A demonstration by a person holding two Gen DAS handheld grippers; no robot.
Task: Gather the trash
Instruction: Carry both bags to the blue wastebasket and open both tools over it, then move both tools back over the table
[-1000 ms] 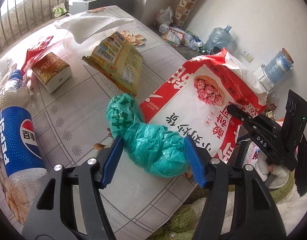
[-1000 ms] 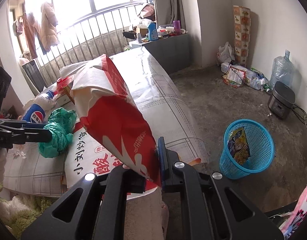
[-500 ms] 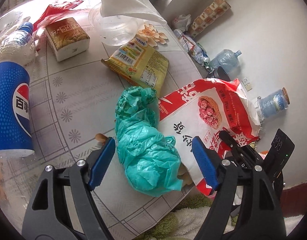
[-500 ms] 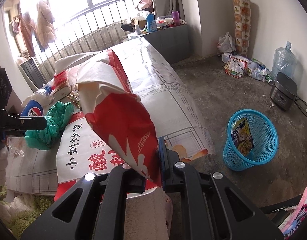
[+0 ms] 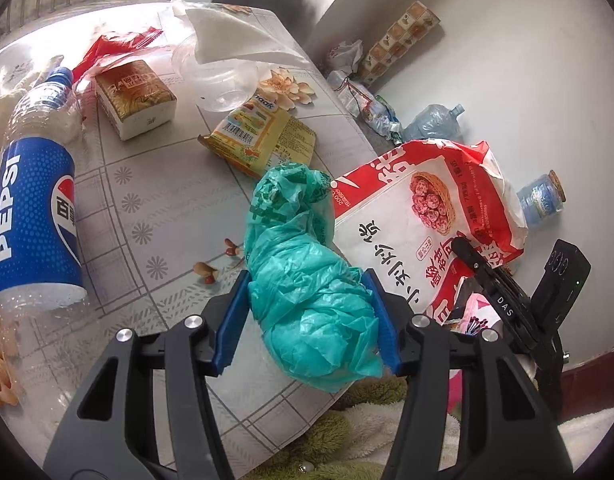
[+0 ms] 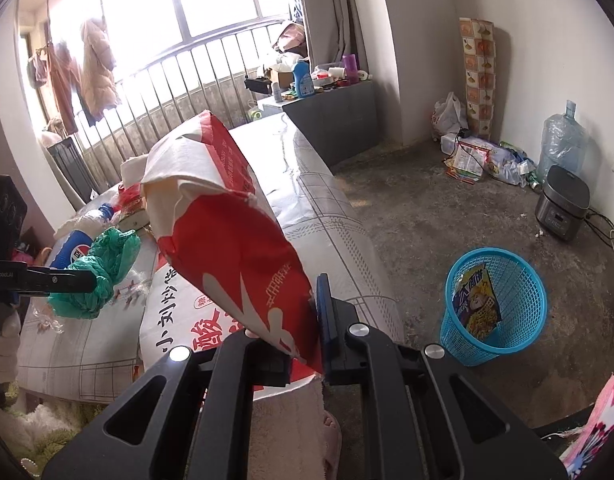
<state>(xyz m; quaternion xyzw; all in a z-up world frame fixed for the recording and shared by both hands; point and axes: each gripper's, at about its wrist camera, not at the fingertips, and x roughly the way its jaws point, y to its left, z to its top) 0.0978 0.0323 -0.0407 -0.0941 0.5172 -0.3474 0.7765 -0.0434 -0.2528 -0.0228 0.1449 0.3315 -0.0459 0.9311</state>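
A crumpled green plastic bag (image 5: pixel 307 292) lies near the table's front edge, beside a big red and white food sack (image 5: pixel 411 220). My left gripper (image 5: pixel 307 314) straddles the green bag; its jaws are closing and both blue pads touch the bag's sides. In the right wrist view the green plastic bag (image 6: pixel 99 276) bulges around the left gripper (image 6: pixel 73 280). My right gripper (image 6: pixel 307 320) is shut on the sack's (image 6: pixel 227 232) torn lower corner and holds that end raised off the table. A blue mesh trash basket (image 6: pixel 495 308) stands on the floor to the right.
On the tiled tablecloth (image 5: pixel 147 184) lie a Pepsi bottle (image 5: pixel 35 216), a tissue pack (image 5: pixel 135 96), a yellow snack packet (image 5: pixel 263 136), a clear plastic bowl (image 5: pixel 223 76) and a red wrapper (image 5: pixel 115 46). A rice cooker (image 6: pixel 563 208) and a water jug (image 6: pixel 563 144) stand by the far wall.
The left gripper's jaws widened, moved further over the green bag, then narrowed until the pads met its sides. The right gripper has risen slightly, lifting the sack's end higher.
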